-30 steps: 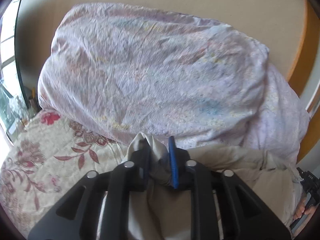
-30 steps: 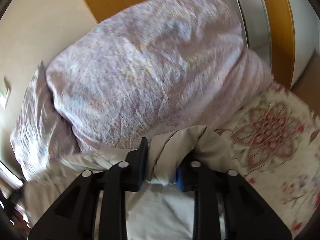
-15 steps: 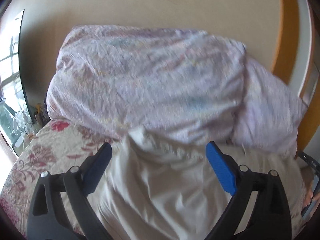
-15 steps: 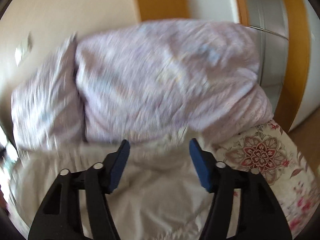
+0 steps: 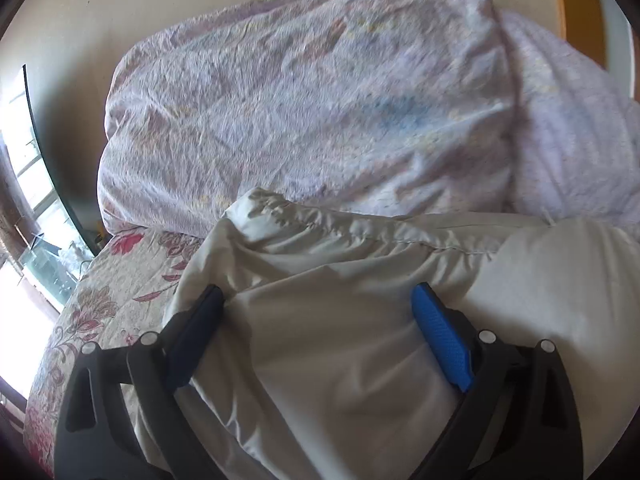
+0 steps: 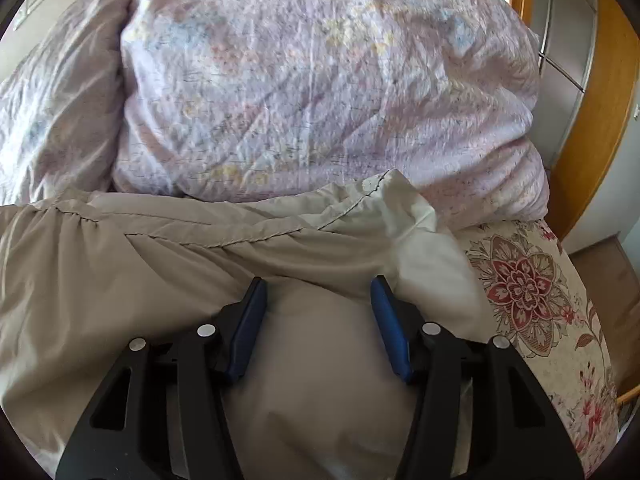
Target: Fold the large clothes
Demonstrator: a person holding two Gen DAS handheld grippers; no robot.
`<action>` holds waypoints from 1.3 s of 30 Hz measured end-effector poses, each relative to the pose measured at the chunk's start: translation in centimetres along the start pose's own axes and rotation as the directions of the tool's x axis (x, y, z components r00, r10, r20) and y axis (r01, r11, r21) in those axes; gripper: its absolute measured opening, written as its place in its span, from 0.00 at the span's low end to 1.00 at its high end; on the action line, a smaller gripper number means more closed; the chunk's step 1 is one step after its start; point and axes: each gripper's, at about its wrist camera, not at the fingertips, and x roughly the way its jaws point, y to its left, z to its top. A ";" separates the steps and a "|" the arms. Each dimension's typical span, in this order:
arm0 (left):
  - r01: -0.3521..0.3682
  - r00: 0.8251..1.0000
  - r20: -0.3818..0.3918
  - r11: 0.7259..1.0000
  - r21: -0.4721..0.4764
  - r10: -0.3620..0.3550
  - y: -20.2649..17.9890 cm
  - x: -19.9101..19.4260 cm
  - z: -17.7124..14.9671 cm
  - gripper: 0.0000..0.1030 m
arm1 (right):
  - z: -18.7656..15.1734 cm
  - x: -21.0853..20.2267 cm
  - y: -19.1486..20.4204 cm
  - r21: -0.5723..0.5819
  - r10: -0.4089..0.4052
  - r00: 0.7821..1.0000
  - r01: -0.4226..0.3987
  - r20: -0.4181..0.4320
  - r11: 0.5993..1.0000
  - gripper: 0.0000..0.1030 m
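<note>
A large beige garment (image 5: 344, 288) lies spread on the bed, its gathered seam running across below the quilt; it also shows in the right wrist view (image 6: 132, 280). My left gripper (image 5: 316, 300) is open, its blue-padded fingers wide apart just above the garment's left part. My right gripper (image 6: 318, 288) is open over the garment's right part, near its pale folded corner (image 6: 404, 204). Neither holds cloth.
A bulky lilac quilt (image 5: 312, 100) is piled against the wall behind the garment, seen also in the right wrist view (image 6: 320, 80). A floral bedspread (image 5: 100, 304) covers the bed, its right side showing too (image 6: 532, 288). A window is at far left, a wooden door frame (image 6: 592, 120) at right.
Both grippers were shut on the garment's top corners one second ago. They opened, let the cloth drop onto the bed, and now hover low over it.
</note>
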 end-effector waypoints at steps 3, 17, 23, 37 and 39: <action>-0.030 0.999 -0.016 1.000 -0.009 0.030 -0.1 1.3 0.0 0.93 | -0.1 1.0 0.3 0.005 -0.021 1.000 0.021 -0.009 1.000 0.54; -0.010 0.998 -0.059 0.997 -0.077 0.005 0.1 5.5 -0.5 0.98 | -0.2 3.9 0.6 0.035 -0.046 0.999 0.047 -0.026 0.998 0.56; 0.001 0.998 -0.062 0.996 -0.092 -0.007 0.1 6.3 -0.8 0.98 | -0.1 4.5 0.7 0.032 -0.043 0.998 0.045 -0.042 0.998 0.57; -0.015 0.995 -0.100 0.996 -0.083 0.007 -0.8 7.2 -0.8 0.98 | 0.0 5.1 0.6 0.048 -0.020 0.997 0.024 -0.072 0.999 0.58; -0.007 0.994 -0.105 0.996 -0.088 -0.002 -0.7 7.3 -0.7 0.98 | 0.1 5.1 0.6 0.050 -0.016 0.997 0.020 -0.075 0.999 0.58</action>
